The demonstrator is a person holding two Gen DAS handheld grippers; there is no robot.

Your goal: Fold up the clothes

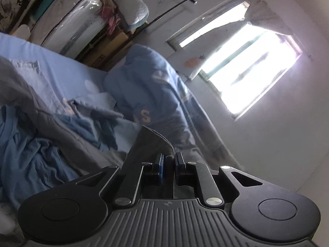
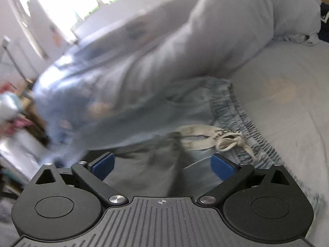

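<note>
1. Left wrist view: our left gripper (image 1: 169,160) is clenched on an edge of a dark grey garment (image 1: 150,142). The pinched corner stands up between the blue pads (image 1: 161,162). The rest of the cloth trails away toward 9 o'clock, across the blue-sheeted bed (image 1: 61,65).
2. A crumpled blue garment (image 1: 30,148) lies at 8 o'clock beside the grey one. A bundled blue quilt (image 1: 144,86) sits at 12 o'clock and a bright window (image 1: 246,61) at 2 o'clock.
3. Handling, as we judge it: the grey cloth is light, soft and limp. It sags wherever it is unsupported, so a hem or corner grip suits it better than a mid-panel pinch.
4. Right wrist view, much blurred: our right gripper (image 2: 162,164) is released, jaws spread wide, holding nothing. Grey cloth (image 2: 144,173) lies between and just beyond the pads.
5. At 1 o'clock lies a light blue garment with a gathered elastic waistband (image 2: 236,111) and a white drawstring (image 2: 216,140).
6. We judge the waistband a firmer hold than the loose drawstring, which would slip.
</note>
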